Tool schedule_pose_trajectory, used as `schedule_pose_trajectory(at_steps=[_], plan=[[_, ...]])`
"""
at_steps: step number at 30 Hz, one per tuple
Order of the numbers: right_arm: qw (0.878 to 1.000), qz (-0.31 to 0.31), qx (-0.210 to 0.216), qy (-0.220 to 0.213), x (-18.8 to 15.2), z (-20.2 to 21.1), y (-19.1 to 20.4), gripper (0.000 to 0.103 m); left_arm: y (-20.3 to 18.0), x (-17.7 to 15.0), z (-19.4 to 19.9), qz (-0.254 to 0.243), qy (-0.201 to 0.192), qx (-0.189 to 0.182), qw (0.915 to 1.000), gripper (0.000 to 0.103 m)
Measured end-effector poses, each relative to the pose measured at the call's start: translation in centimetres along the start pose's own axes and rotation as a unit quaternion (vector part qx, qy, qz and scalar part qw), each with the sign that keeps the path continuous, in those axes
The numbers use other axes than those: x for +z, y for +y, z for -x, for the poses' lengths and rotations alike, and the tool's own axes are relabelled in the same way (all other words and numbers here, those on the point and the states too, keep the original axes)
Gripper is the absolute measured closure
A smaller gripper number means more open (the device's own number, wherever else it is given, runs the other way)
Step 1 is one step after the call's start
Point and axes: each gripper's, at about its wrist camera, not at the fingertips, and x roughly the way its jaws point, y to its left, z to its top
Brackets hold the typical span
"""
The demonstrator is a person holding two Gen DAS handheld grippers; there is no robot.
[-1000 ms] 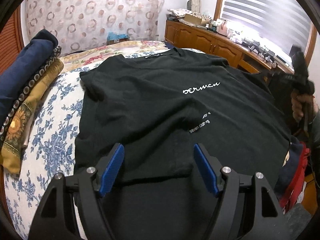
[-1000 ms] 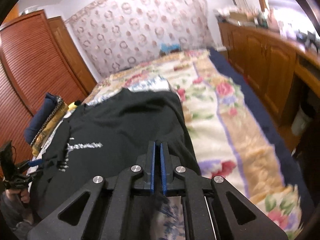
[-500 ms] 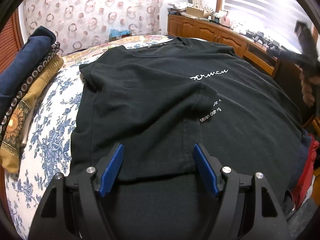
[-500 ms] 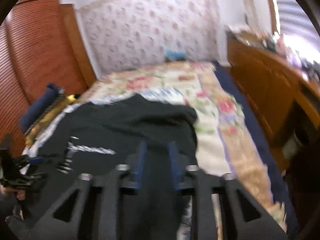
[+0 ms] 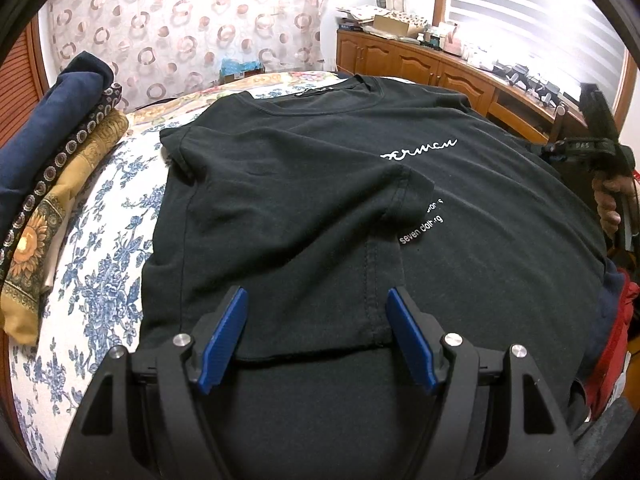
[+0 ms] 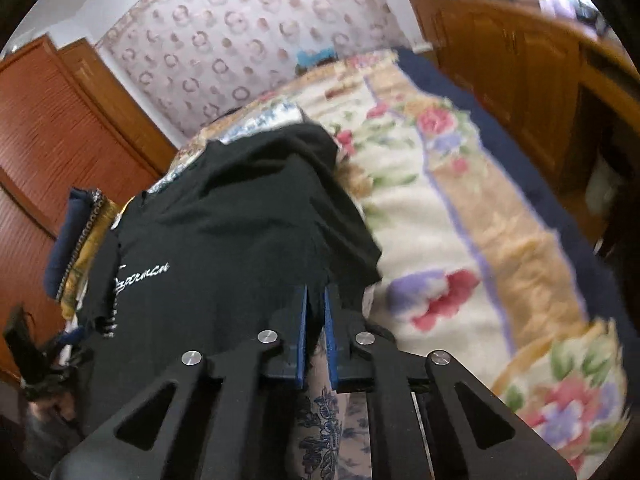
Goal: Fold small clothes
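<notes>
A black t-shirt (image 5: 320, 200) with white lettering lies front up on the bed. Its left side and sleeve are folded over the middle. My left gripper (image 5: 316, 308) hovers open over the lower hem of that folded flap, with nothing pinched between its blue pads. In the right wrist view the shirt (image 6: 240, 220) fills the left half. My right gripper (image 6: 316, 294) is at the shirt's right side edge. Its jaws are closing to a thin slit with the black fabric edge at the tips. A hand (image 5: 608, 208) holds that gripper at the far right.
A stack of folded clothes (image 5: 48, 152), navy on top of gold, sits at the left of the bed. A blue floral sheet (image 5: 100, 272) lies under the shirt, and a rose-patterned blanket (image 6: 460, 240) to its right. Wooden cabinets (image 5: 420, 68) line the far side. Something red (image 5: 612, 340) hangs off the near right corner.
My right gripper opened, dropped toward the shirt's right edge and closed again. My left gripper stayed open over the folded flap and barely moved.
</notes>
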Motion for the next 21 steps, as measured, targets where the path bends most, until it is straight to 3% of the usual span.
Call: schedule_pose_trajectory(at_steps=[5,9,13,17,21], plan=[[0.993,0.085,-0.043,-0.070,1.4,3.2,4.6,0.098,0.0,0.0,0.0,0.000,0.000,0.001,1.0000,0.030],[0.980,0.168,-0.026,-0.100,1.5,4.7,10.0,0.098,0.0,0.0,0.0,0.000,0.000,0.002,1.0000,0.030],[0.973,0.221,0.014,-0.061,-0.6,2.7,14.3,0.098,0.0,0.0,0.0,0.000,0.000,0.001,1.0000,0.030],[0.975,0.223,0.004,-0.001,-3.5,-0.9,14.6,0.098,0.0,0.0,0.0,0.000,0.000,0.001,1.0000,0.030],[0.982,0.187,-0.005,-0.012,-4.0,0.3,12.6,0.067,0.0,0.0,0.0,0.000,0.000,0.002,1.0000,0.030]])
